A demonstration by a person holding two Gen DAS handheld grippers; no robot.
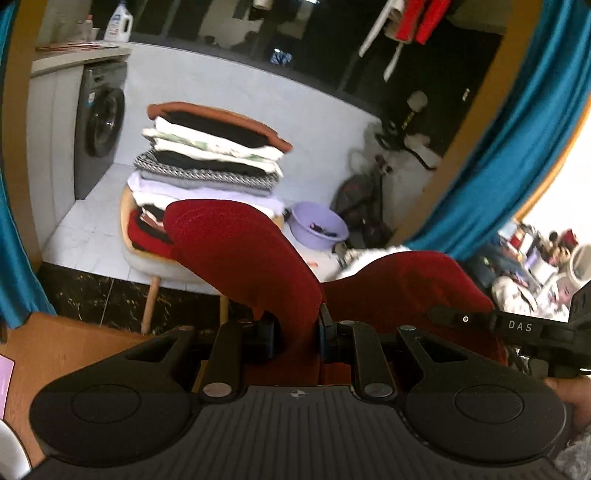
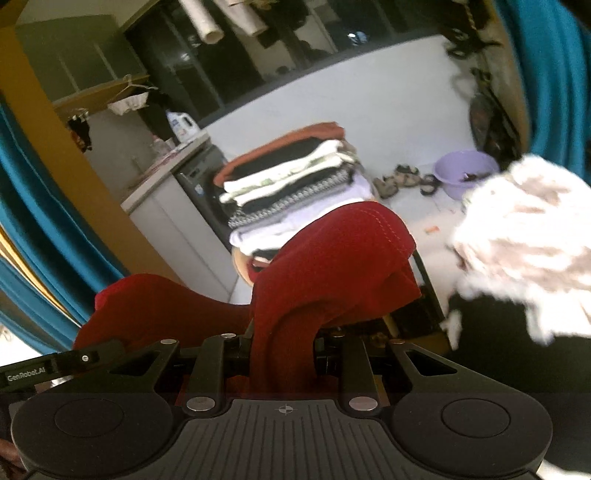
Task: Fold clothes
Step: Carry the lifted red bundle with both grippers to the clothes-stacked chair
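Observation:
A dark red garment (image 1: 240,254) bulges up out of my left gripper (image 1: 297,336), which is shut on a fold of it. The same red garment (image 2: 332,258) is pinched in my right gripper (image 2: 282,354), also shut on the cloth. Both hold it in the air, side by side; the right gripper's black finger (image 1: 517,326) shows at the right edge of the left wrist view. Ahead stands a tall pile of folded clothes (image 1: 210,155) on a pale round chair (image 1: 155,258), with an orange-brown piece on top. The pile of folded clothes (image 2: 295,177) also shows in the right wrist view.
A grey washing machine (image 1: 101,122) stands left of the pile under a counter with a detergent bottle (image 1: 120,22). A lilac basin (image 1: 319,225) and sandals (image 2: 402,177) lie on the white tiles. Teal curtains (image 1: 509,147) frame both sides. A white fluffy heap (image 2: 524,236) sits at the right.

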